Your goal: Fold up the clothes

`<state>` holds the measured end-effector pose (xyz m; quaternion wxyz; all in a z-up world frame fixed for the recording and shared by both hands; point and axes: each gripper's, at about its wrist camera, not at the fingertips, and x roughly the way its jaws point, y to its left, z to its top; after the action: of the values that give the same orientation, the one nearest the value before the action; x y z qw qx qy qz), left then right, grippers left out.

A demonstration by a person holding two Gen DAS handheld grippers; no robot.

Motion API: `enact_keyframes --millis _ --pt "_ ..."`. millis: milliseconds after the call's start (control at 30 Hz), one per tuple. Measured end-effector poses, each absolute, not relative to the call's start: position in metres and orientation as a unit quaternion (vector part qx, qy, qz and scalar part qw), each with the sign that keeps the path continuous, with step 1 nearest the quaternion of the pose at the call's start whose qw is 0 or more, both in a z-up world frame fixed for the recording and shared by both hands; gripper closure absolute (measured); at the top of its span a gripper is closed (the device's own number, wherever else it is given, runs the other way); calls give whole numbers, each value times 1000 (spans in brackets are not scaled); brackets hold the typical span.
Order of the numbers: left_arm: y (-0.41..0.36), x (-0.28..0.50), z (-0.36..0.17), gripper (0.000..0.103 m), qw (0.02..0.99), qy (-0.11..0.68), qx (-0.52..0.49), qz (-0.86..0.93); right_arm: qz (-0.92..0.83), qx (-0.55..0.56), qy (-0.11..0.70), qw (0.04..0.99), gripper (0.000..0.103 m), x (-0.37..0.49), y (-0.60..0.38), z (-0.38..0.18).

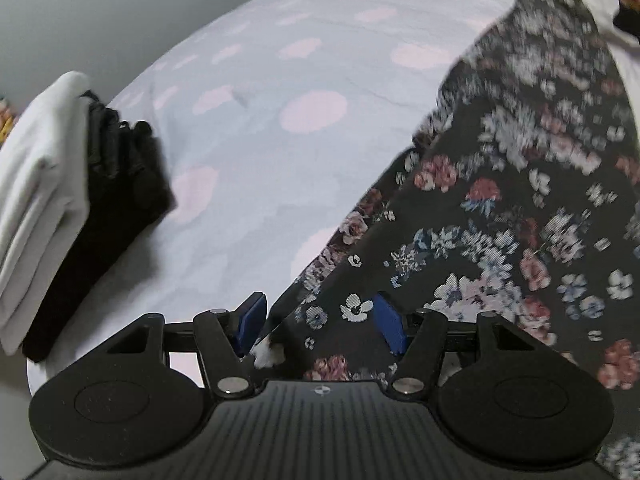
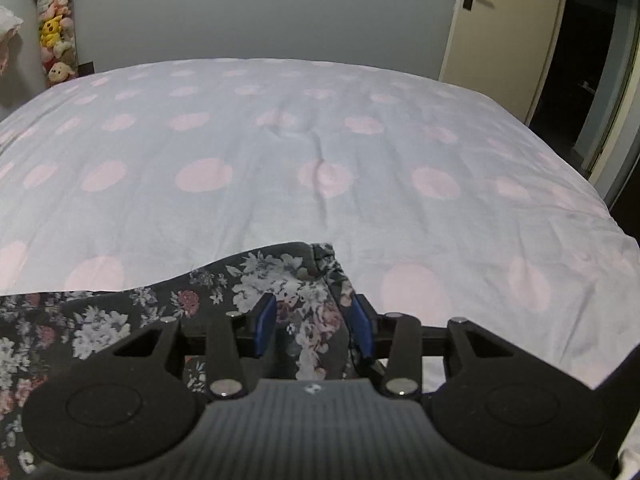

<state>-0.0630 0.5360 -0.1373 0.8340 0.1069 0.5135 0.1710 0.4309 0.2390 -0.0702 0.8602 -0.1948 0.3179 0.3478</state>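
Item: floral garment [image 2: 280,276] on bed [image 2: 320,140], at six o'clock. Right gripper [image 2: 314,330] jaws spread, cloth between; left gripper [image 1: 320,320] likewise, seemingly unpinched. Advice: flatten before creasing.

Left gripper [image 1: 320,316] angled downward, blue fingers [image 1: 253,316] parted around cloth; right gripper [image 2: 314,326] tilted down too, fingers [image 2: 266,326] spread apart.

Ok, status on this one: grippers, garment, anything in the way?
Both grippers, left gripper and right gripper, open, floral garment loose between pads. Folded stack off to the side. Spotted bedsheet ahead.
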Motion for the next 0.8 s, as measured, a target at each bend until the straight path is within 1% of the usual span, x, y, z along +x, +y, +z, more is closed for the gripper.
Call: enact_keyframes --millis 33,67,100,133,167,200,233,267,400,500,567,733,800 --pt "536 -60 -141 45 832 516 108 172 346 -201 317 860 59 432 242 -74" --pt "536 -58 -142 57 833 516 101 170 341 -212 316 860 59 432 245 -77" --pt "536 -57 -142 71 836 516 91 166 337 -219 316 859 64 433 247 -80" --pt "535 -58 -140 77 837 515 84 164 335 -221 318 859 70 433 247 -83" --pt "531 -59 -140 88 838 514 88 163 334 -222 319 859 90 433 247 -85" --pt "526 -60 -140 94 838 512 95 164 334 -220 319 859 96 432 246 -85" --pt "523 -60 -141 97 836 513 102 168 334 -219 318 860 96 431 245 -85" --pt "519 -60 -142 101 832 515 109 174 335 -218 311 862 100 428 243 -83" --pt "514 -66 -131 102 841 487 106 211 327 -216 290 873 102 418 233 -72" --pt "520 -71 -110 102 851 459 89 239 319 -211 275 882 102 413 227 -61" --pt "526 -68 -102 102 850 456 83 251 315 -203 267 888 102 414 226 -52" --pt "541 -50 -114 102 834 479 71 265 285 -197 263 900 103 427 237 -48" --pt "544 -47 -123 101 833 482 61 266 272 -188 286 900 103 440 240 -53"
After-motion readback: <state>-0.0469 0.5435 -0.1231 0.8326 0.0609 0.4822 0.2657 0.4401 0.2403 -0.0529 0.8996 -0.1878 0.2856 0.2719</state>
